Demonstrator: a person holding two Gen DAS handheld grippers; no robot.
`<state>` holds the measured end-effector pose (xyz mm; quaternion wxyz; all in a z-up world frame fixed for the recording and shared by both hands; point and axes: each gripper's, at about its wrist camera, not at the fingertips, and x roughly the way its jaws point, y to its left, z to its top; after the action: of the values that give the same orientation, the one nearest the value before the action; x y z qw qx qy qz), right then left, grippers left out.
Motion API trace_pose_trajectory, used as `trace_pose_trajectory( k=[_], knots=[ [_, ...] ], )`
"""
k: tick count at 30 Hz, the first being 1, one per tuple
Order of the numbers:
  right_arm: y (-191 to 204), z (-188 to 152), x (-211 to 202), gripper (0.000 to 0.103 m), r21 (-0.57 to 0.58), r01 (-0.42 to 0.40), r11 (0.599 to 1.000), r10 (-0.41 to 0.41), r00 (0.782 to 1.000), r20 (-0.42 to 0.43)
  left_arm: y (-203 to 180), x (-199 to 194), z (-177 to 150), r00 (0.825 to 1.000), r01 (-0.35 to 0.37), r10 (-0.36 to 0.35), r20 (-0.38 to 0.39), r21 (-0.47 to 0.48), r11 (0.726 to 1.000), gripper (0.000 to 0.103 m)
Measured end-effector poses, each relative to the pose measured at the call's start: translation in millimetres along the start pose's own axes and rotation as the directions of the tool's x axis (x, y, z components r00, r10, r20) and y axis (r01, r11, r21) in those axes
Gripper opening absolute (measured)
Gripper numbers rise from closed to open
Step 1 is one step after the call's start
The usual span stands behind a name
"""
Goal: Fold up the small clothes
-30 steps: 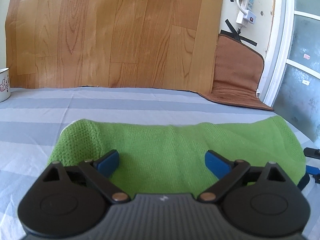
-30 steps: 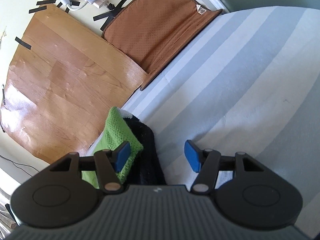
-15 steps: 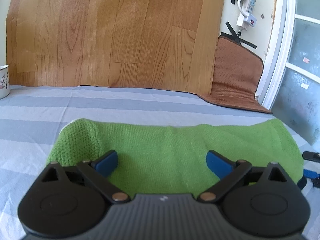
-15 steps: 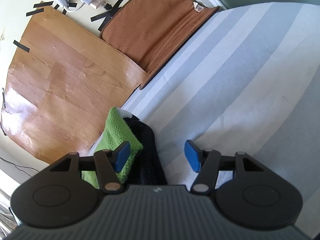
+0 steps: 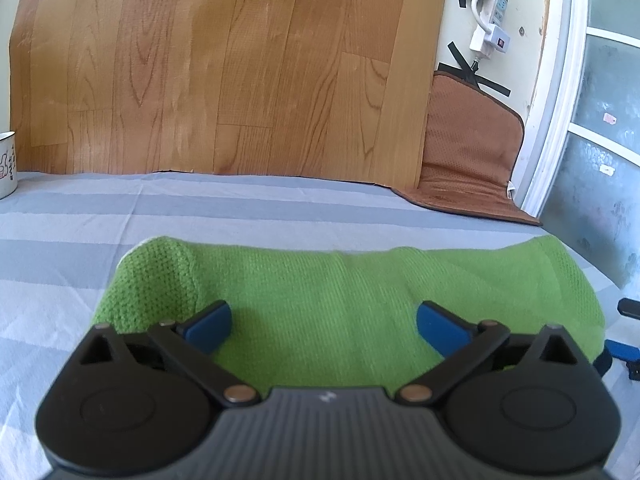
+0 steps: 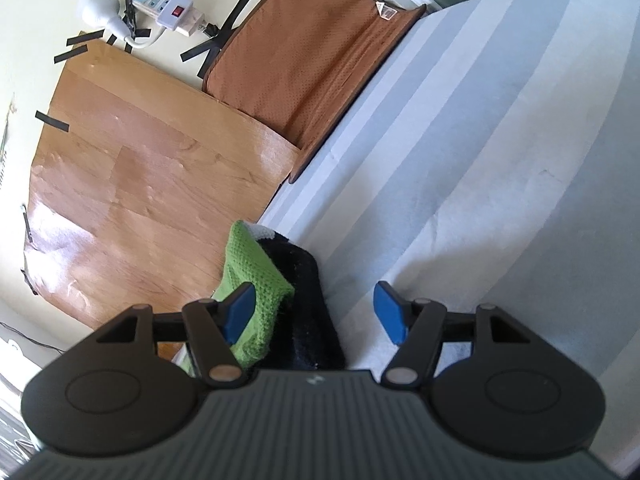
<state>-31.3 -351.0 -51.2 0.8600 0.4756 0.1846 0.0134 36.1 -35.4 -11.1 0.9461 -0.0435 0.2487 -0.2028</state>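
A green knitted sock [image 5: 340, 292] lies stretched left to right on the striped sheet [image 5: 280, 208]. My left gripper [image 5: 324, 320] hovers over its near edge. Its jaws are opening wide, the blue pads [image 5: 208, 326] stand apart, and they do not press the sock. In the right wrist view the sock's end [image 6: 248, 264] lies over a black fuzzy cloth [image 6: 304, 280]. My right gripper [image 6: 315, 312] has both between its opening jaws; its right pad stands apart from the cloth. A finger [image 5: 622, 350] of that gripper shows at the left wrist view's right edge.
A white mug [image 5: 6, 164] stands at the far left of the sheet. A wood-pattern sheet [image 5: 224, 72] and a brown mat [image 5: 468, 152] lean on the wall behind. A power strip [image 5: 492, 28] is taped up, next to a white window frame [image 5: 556, 120].
The left jaws have spread a little wider over the sock. The right gripper has rolled slightly and its jaws have widened a little.
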Motion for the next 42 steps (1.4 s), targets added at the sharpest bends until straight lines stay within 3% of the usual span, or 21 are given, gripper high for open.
trace_pose_trajectory(
  k=[42],
  knots=[
    [4.3,-2.4,3.9,0.067,-0.069,0.026,0.997,-0.026,1.000,0.002,-0.6,0.5,0.3,1.000,-0.005,0.005,-0.007,0.003,1.000,0.103]
  ],
)
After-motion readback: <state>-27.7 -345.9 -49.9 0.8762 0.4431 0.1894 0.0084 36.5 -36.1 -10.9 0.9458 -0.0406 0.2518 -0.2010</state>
